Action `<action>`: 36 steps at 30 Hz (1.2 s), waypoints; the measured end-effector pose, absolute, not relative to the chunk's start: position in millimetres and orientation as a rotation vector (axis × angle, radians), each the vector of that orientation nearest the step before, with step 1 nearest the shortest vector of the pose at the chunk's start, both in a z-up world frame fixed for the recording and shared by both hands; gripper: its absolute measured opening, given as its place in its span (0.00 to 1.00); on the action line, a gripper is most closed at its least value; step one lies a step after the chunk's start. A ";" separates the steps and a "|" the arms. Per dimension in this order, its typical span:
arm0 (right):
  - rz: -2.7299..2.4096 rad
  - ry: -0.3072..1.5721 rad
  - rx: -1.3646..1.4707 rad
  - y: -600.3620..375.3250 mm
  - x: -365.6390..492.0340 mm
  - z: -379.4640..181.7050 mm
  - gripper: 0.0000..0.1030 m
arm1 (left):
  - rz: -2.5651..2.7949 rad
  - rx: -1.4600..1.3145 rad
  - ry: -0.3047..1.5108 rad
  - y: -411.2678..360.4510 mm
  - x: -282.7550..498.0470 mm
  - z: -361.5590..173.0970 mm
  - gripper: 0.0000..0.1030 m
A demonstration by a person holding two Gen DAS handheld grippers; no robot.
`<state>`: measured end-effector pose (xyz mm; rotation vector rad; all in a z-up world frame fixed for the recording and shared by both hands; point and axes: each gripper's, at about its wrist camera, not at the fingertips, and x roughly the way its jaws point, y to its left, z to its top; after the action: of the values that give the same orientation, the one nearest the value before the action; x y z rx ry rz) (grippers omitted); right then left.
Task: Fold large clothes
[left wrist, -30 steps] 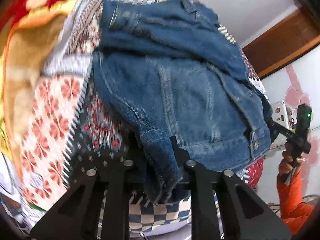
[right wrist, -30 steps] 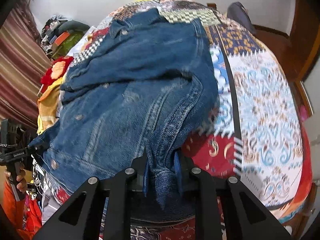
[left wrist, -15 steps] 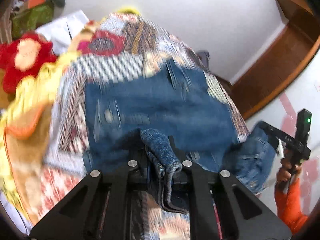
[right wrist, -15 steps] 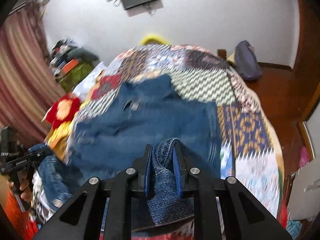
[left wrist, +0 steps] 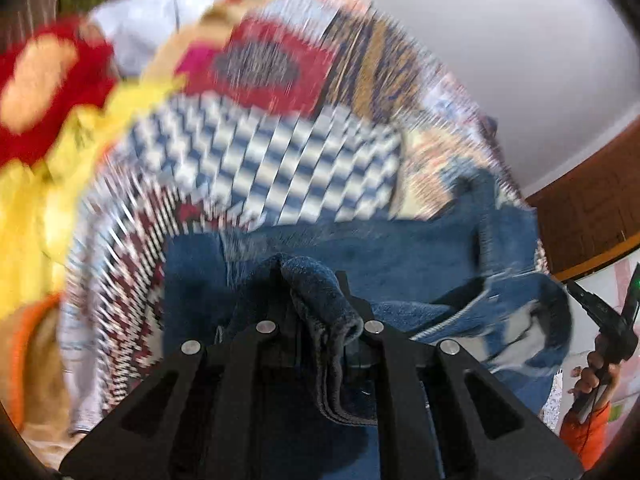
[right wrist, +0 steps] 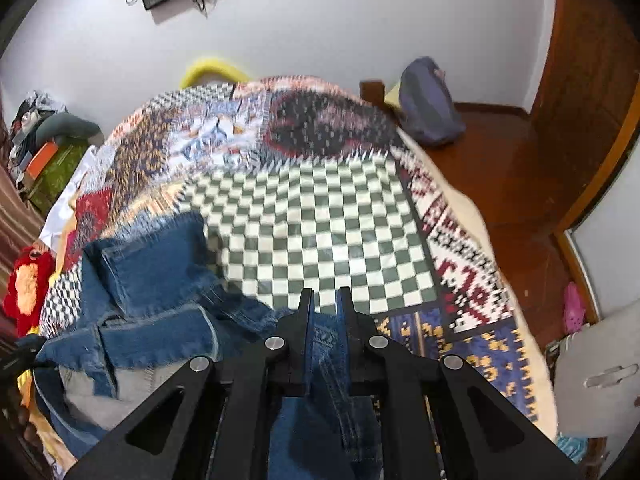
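A blue denim jacket (left wrist: 400, 252) lies doubled over on a patchwork bedspread (left wrist: 280, 168). My left gripper (left wrist: 320, 308) is shut on a thick bunched fold of the jacket's hem. My right gripper (right wrist: 324, 312) is shut on another part of the jacket's (right wrist: 160, 280) edge, with denim hanging down between its fingers. The jacket's collar end rests on the bed to the left in the right wrist view. The right gripper also shows in the left wrist view (left wrist: 600, 320) at the far right, held by a hand.
The bedspread (right wrist: 320, 220) covers a large bed. A red and yellow blanket (left wrist: 48, 92) lies at the bed's left side. A blue bag (right wrist: 428, 104) sits on the wooden floor by the wall. A clutter pile (right wrist: 44, 148) stands at the far left.
Both grippers have carried the jacket's lower hem up and forward over the bed, folding the jacket over itself. More of the bedspread shows ahead of the grippers now.
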<state>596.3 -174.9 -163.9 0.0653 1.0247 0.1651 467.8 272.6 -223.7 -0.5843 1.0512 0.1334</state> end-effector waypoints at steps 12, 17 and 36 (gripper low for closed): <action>0.301 1.039 -0.012 -180.5 538.5 -153.2 0.08 | 0.061 -0.412 1.046 261.6 445.3 -173.0 0.20; 0.389 1.001 -0.066 -169.0 498.9 -123.8 0.08 | 0.054 -0.289 1.033 242.9 435.4 -141.8 0.31; 0.500 1.224 -0.165 -102.5 461.4 -196.1 0.09 | 0.088 -0.125 1.145 217.7 399.0 -188.7 0.70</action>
<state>461.4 -102.5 -196.1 -0.1648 1.2237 0.4998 399.0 217.7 -188.7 -0.1252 1.1447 0.0877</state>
